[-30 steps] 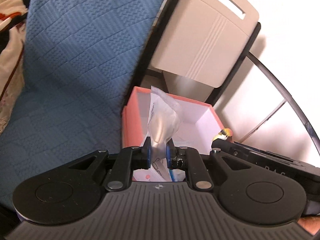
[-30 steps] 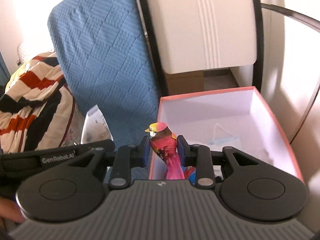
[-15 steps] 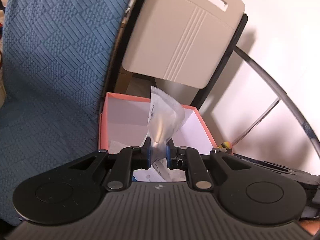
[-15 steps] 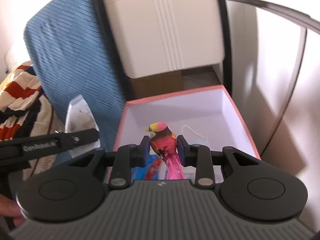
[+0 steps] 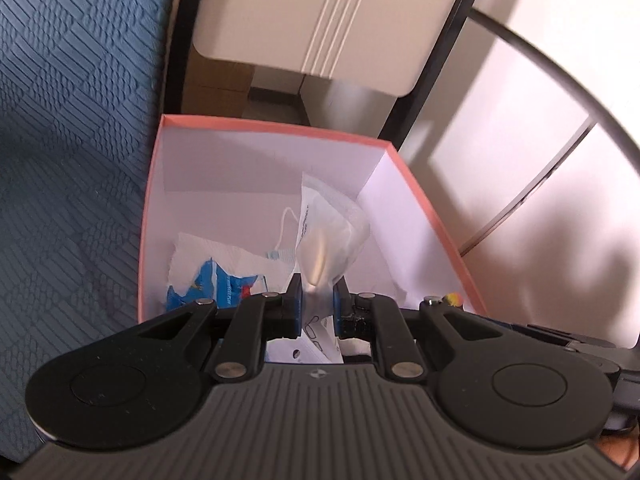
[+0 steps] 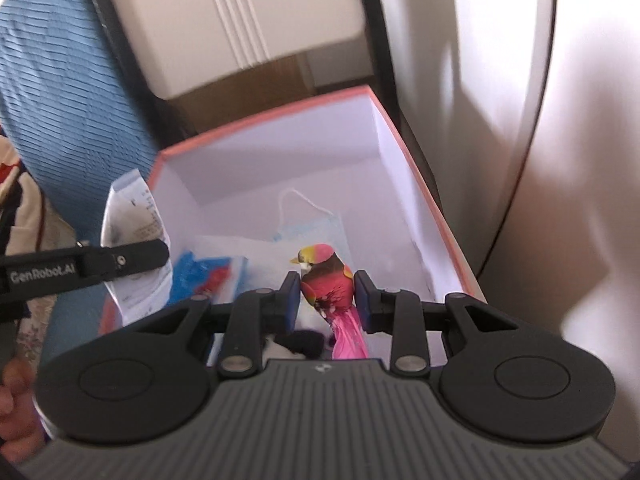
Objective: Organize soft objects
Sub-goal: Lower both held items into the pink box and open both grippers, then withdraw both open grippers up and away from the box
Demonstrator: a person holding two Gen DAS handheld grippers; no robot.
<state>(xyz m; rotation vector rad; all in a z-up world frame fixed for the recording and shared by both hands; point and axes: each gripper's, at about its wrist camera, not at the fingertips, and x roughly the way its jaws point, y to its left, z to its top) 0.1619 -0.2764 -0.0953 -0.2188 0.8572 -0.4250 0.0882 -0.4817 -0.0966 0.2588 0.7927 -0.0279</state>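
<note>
A pink-rimmed white box (image 5: 280,130) (image 6: 264,124) stands open below both grippers. My left gripper (image 5: 316,300) is shut on a clear plastic packet holding a white mask (image 5: 326,228), which hangs over the box's inside. My right gripper (image 6: 327,294) is shut on a small red and pink toy bird (image 6: 326,280) with a yellow head, also above the box. Inside lie a blue and white packet (image 5: 218,280) (image 6: 208,276), a white paper sheet (image 5: 208,250) and a light blue face mask (image 6: 310,228). In the right wrist view the left gripper's finger (image 6: 92,264) reaches in from the left with its packet (image 6: 134,248).
A blue quilted cushion (image 5: 76,152) (image 6: 60,92) leans left of the box. A beige panel with a black frame (image 5: 328,16) stands behind it. A curved dark rail (image 5: 560,84) and a pale wall lie to the right. A person's fingers (image 6: 12,396) show at the lower left.
Both grippers have moved forward and down over the box with their loads held. The box's inside now fills more of both views, and the striped blanket has slid out of view.
</note>
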